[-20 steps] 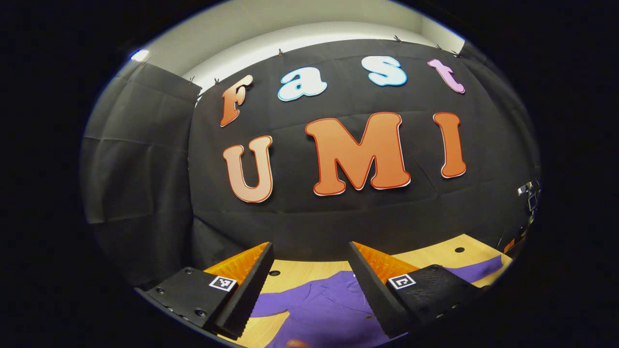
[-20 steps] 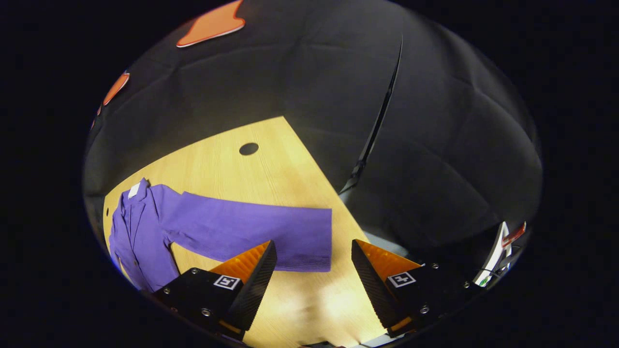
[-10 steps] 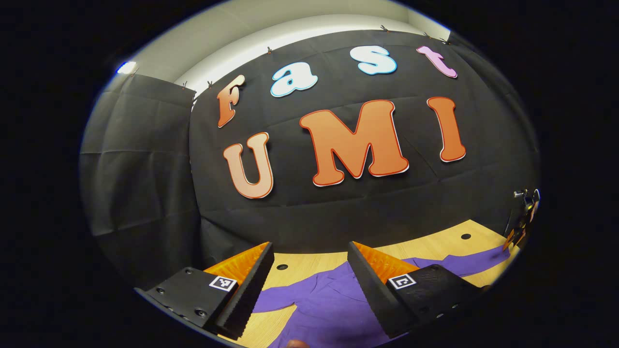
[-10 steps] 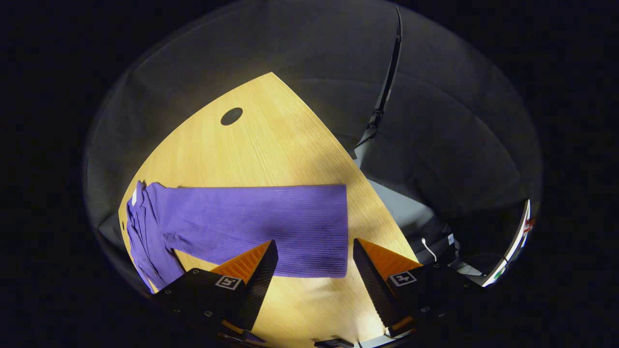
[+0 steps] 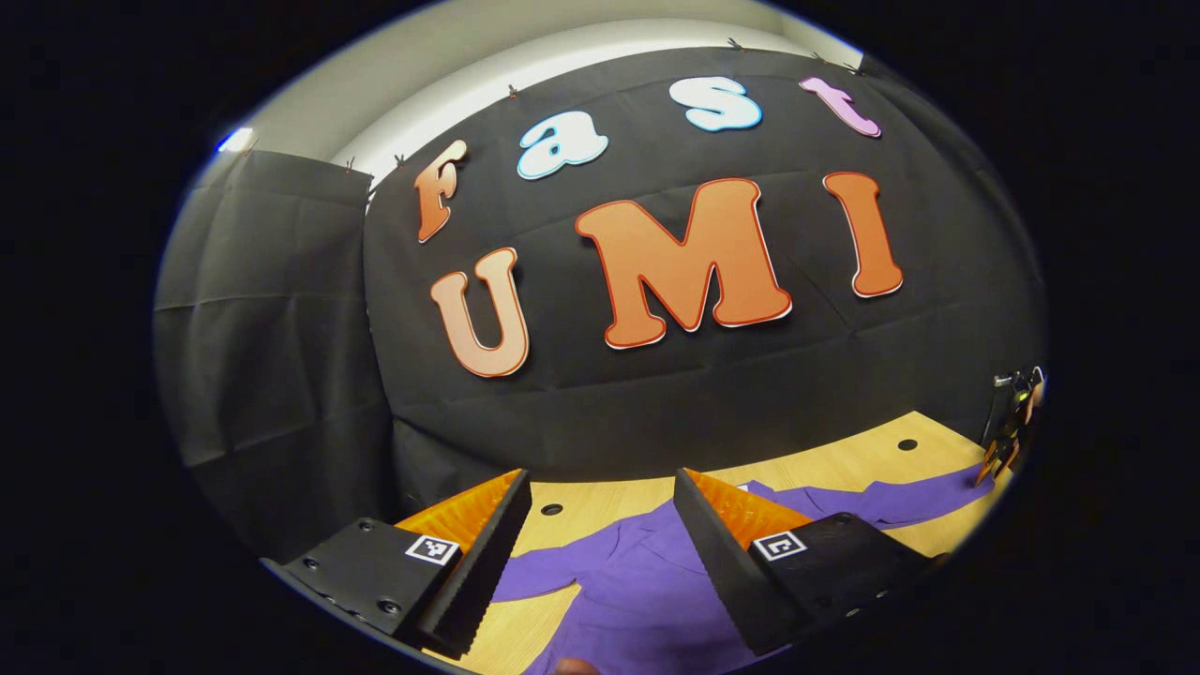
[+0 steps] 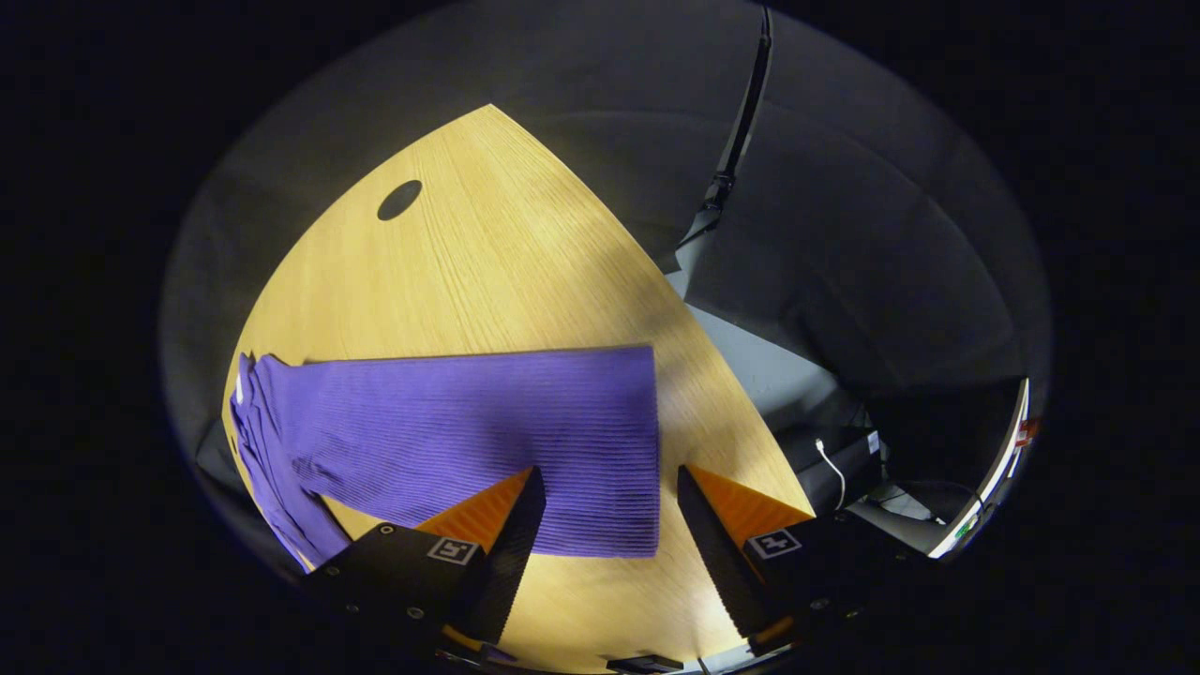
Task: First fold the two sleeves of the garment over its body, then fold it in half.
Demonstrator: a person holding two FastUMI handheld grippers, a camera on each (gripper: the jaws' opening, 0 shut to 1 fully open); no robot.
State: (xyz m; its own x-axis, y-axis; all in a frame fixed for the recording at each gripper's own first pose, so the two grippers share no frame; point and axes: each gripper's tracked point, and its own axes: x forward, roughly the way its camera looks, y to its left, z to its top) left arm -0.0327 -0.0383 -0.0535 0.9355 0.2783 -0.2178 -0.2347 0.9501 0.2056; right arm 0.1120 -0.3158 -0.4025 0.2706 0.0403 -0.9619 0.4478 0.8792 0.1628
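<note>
Garment: a purple ribbed garment lies spread flat on the worktop, its body near the front edge in the left gripper view.
Right sleeve: the sleeve stretches straight out across the worktop toward its right edge; the cuff end stops just short of that edge and lies flat, unfolded.
Other sleeve: in the left gripper view a second sleeve runs out sideways from the body toward the left edge, also flat on the wood.
Right tongs: the right tongs hang above the cuff end with the jaws spread wide; the sleeve's cuff shows in the gap between them, and neither finger touches the cloth.
Left tongs: the left tongs are also wide apart, raised over the garment's body and holding nothing; they point level toward the booth wall.
Worktop: light wood with a dark round hole near its far corner.
Far off: the right tongs appear small at the right rim of the left gripper view, too small to tell their state there.
</note>
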